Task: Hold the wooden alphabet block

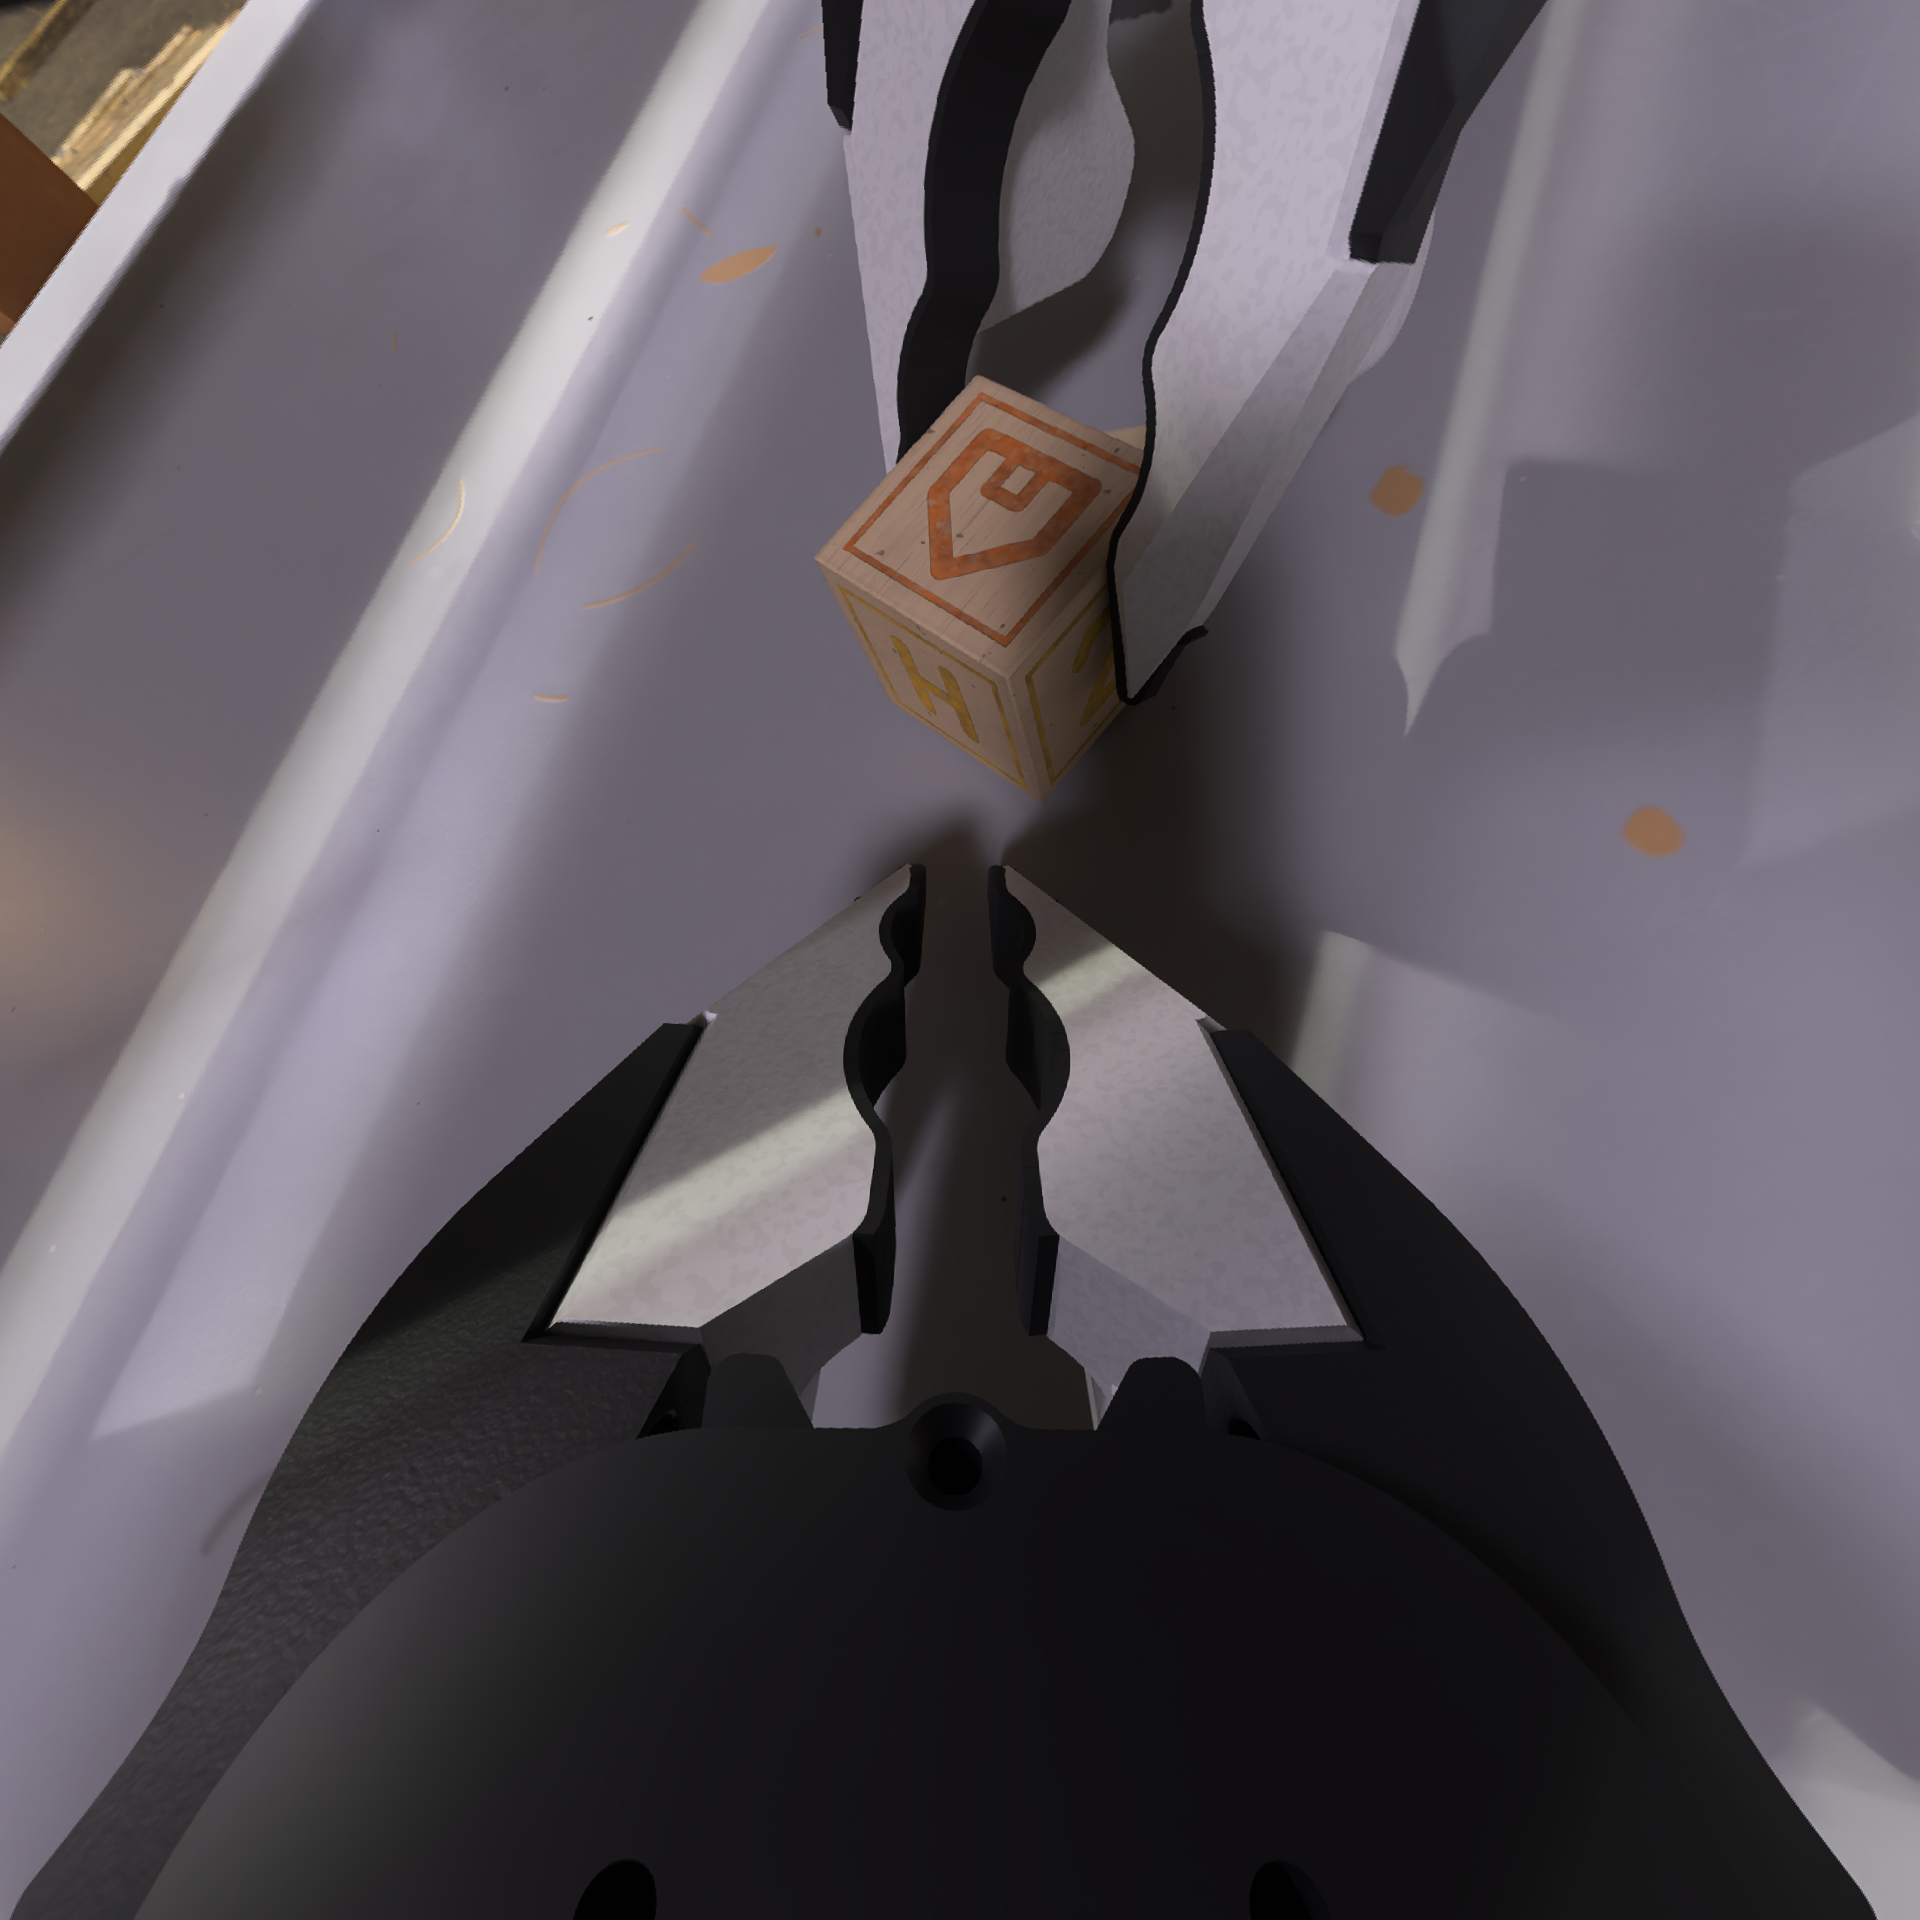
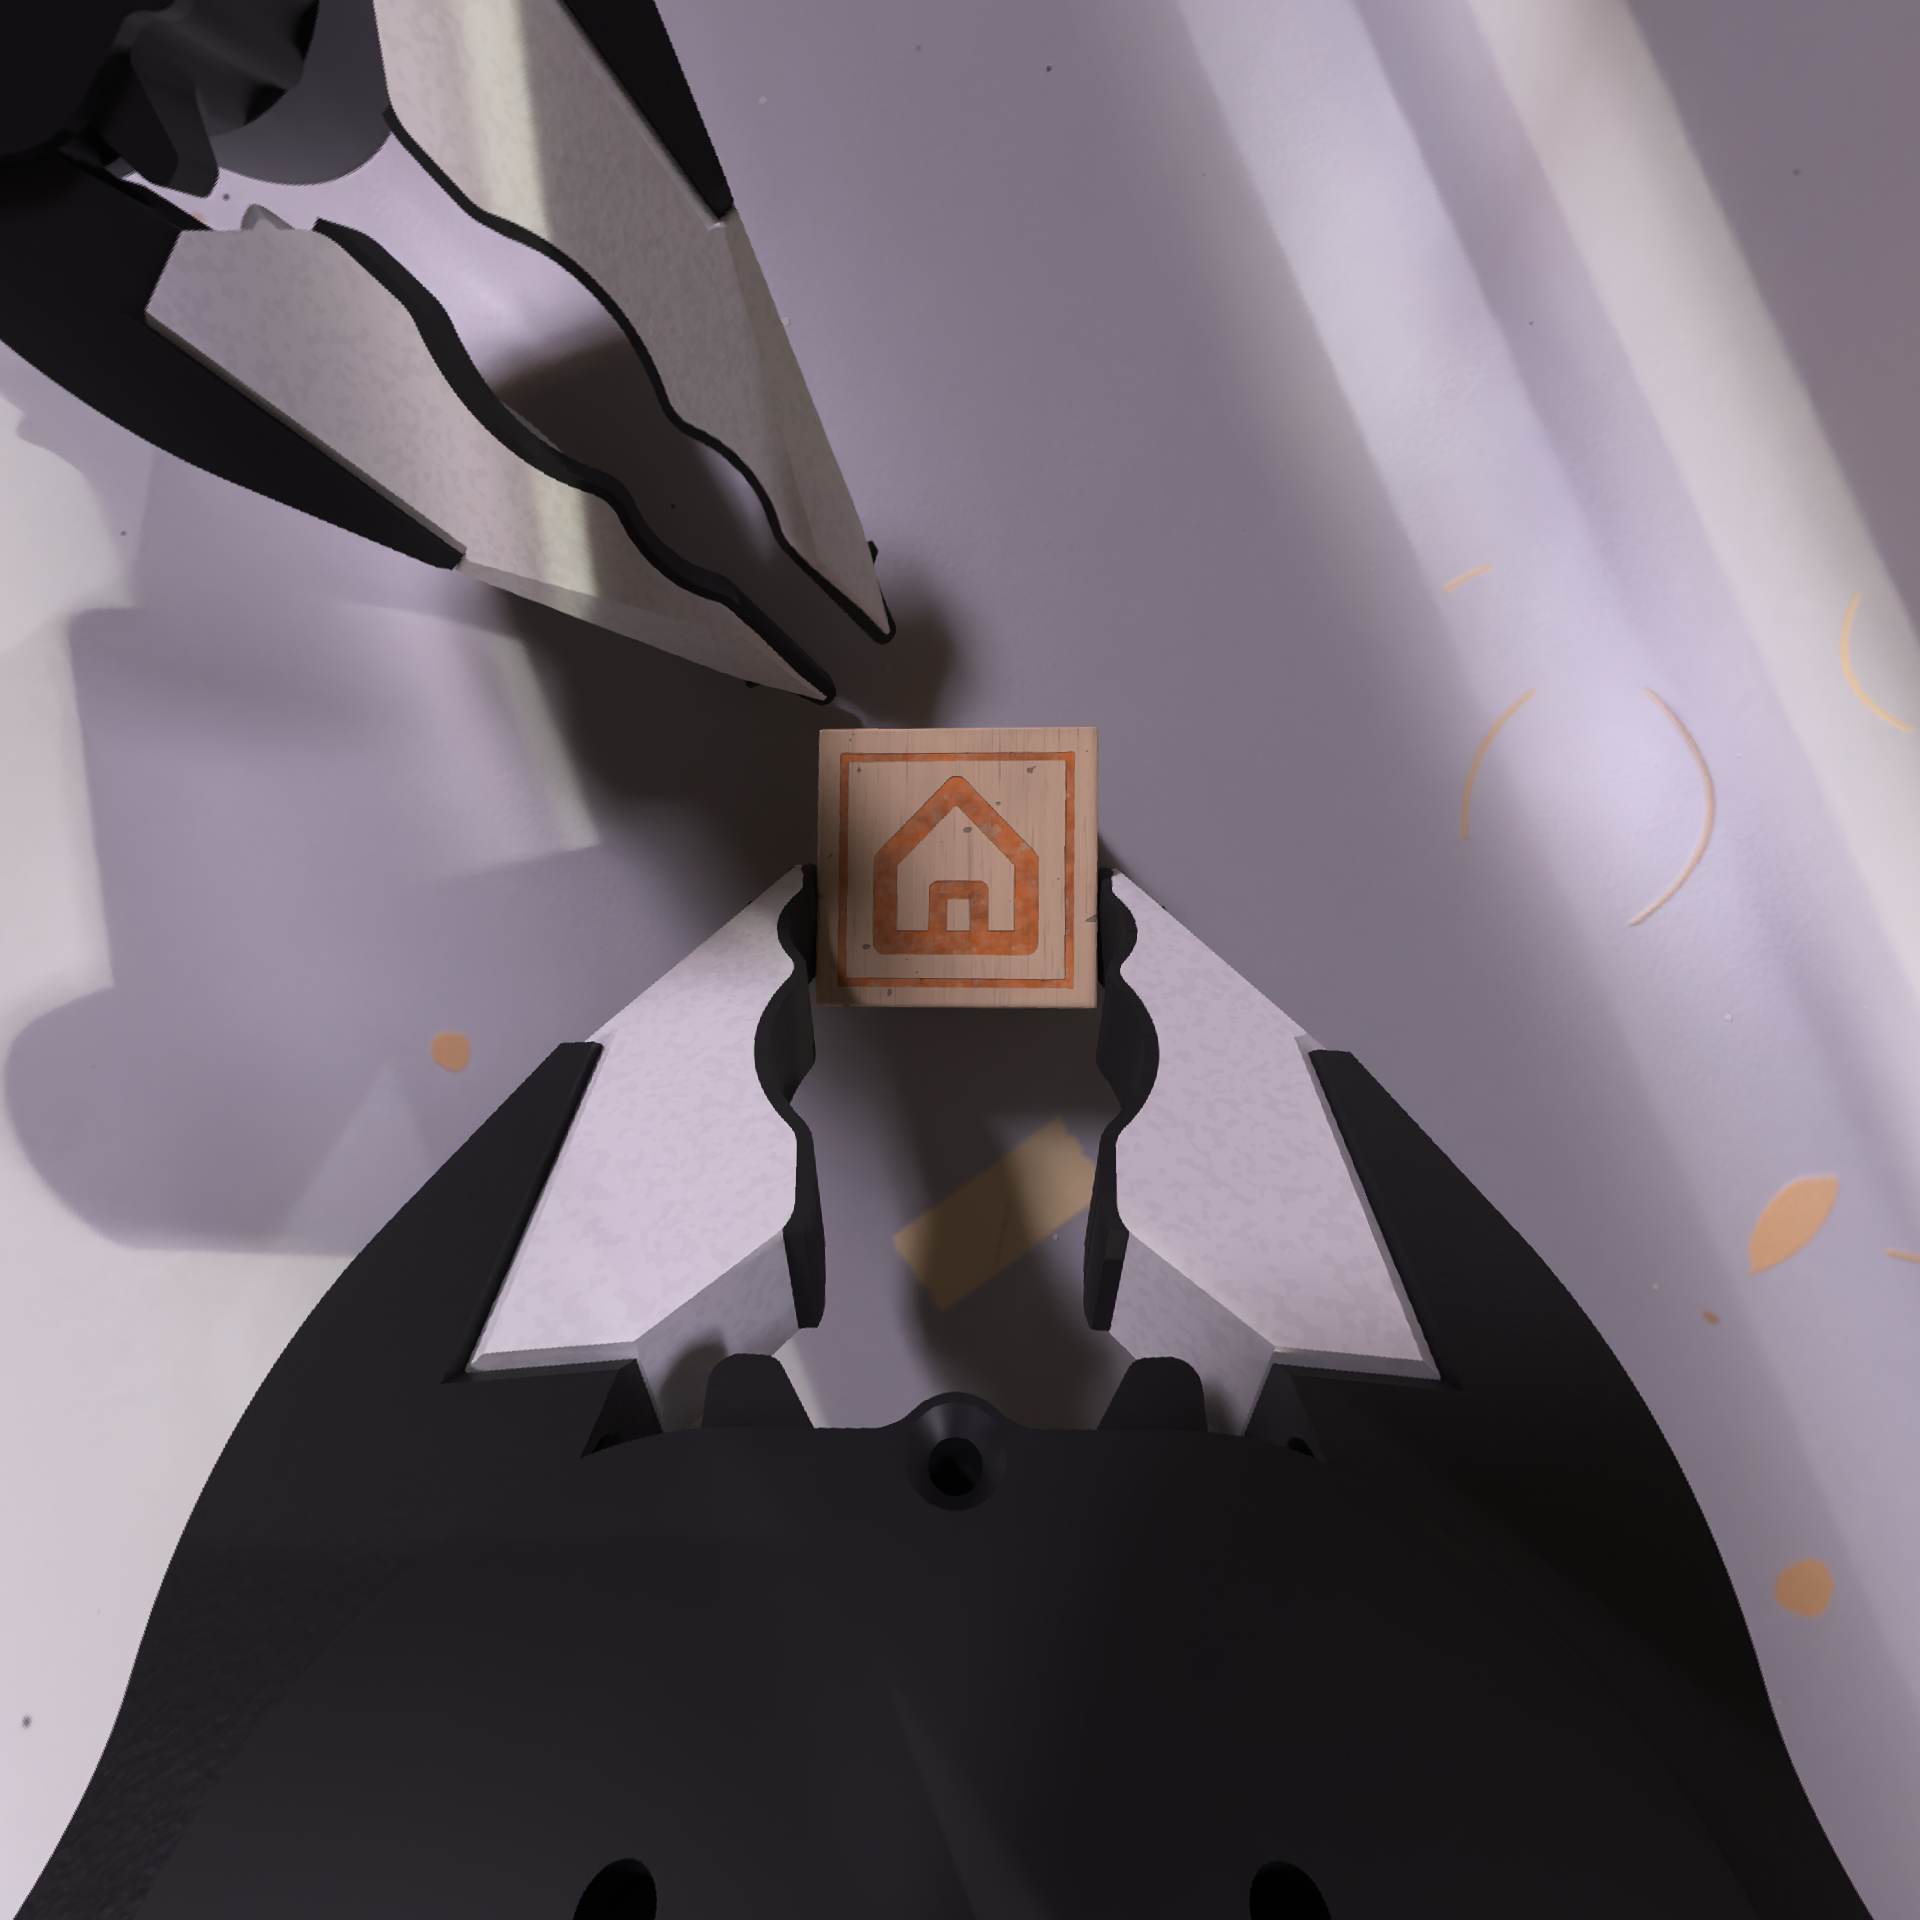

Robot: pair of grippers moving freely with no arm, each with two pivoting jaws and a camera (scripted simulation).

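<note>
The wooden alphabet block [image 2: 956, 868] is a pale cube with an orange house outline on the face toward me. My right gripper [image 2: 956, 883] is shut on it, one black pad on each side. In the left wrist view the block [image 1: 977, 582] shows yellow letters on its lower faces and sits between the right gripper's fingers [image 1: 1195, 520], which come in from the top. My left gripper [image 1: 956, 883] is shut and empty, its tips just short of the block's lower corner. It also shows in the right wrist view [image 2: 857, 660], up and to the left of the block.
Everything lies over a pale lilac surface [image 1: 416, 831] with soft ridges and orange specks and arcs. A tan strip [image 2: 997, 1216] lies on it between my right fingers. The surface's raised white rim [image 1: 125, 239] runs at the upper left, with brown shapes beyond.
</note>
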